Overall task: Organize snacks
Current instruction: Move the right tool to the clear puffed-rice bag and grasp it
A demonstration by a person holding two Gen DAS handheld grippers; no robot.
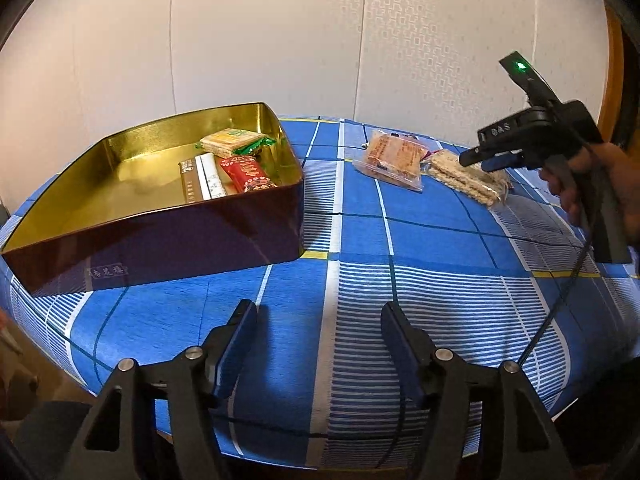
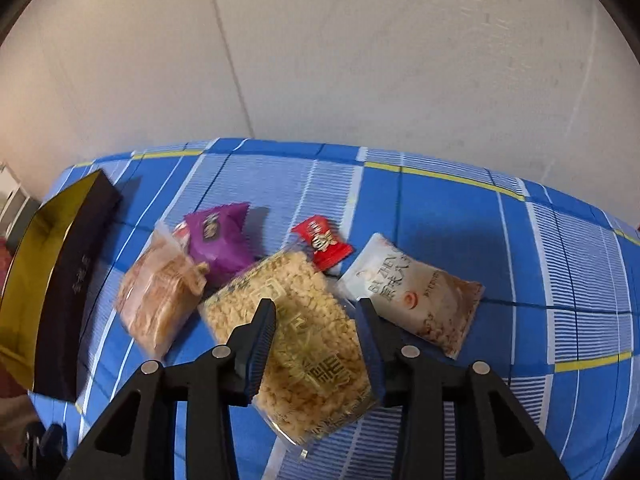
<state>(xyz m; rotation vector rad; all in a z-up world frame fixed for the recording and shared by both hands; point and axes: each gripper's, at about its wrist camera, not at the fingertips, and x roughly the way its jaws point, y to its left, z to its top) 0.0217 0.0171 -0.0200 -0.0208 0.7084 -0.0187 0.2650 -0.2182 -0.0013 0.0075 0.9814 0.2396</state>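
Straddling the clear puffed-rice pack (image 2: 292, 332), your right hand-held gripper (image 2: 316, 320) is hovering partway open, pads either side of the pack w/ gaps showing, so it's gripping nothing yet. You're lining up a pick, I'd say: keep lowering square over the pack's middle, get both pads (image 2: 260, 340) past the crinkly edges & close slowly, since that wrapper will likely slip or crush if you're pinching just film. Watch neighbours: orange-brown pack (image 2: 156, 300) is lying just beside on the left, white pack (image 2: 416, 300) just beside on the right, w/ the purple pouch (image 2: 218, 240) & small red sweet (image 2: 322, 246) sitting behind; a skewed close could be dragging one along. Your left hand-held gripper (image 1: 318, 340) is waiting over the blue checked cloth (image 1: 420, 248) on the desk, jaws fairly wide, empty, touching nothing. The gold-lined tin (image 1: 160, 216) is sitting near it on the left, already holding a green-wrapped cracker pack (image 1: 234, 142), a red bar (image 1: 248, 174) & a white-brown bar (image 1: 202, 178) in its far right corner, w/ plenty of bare floor left for dropping the rice pack in flat.
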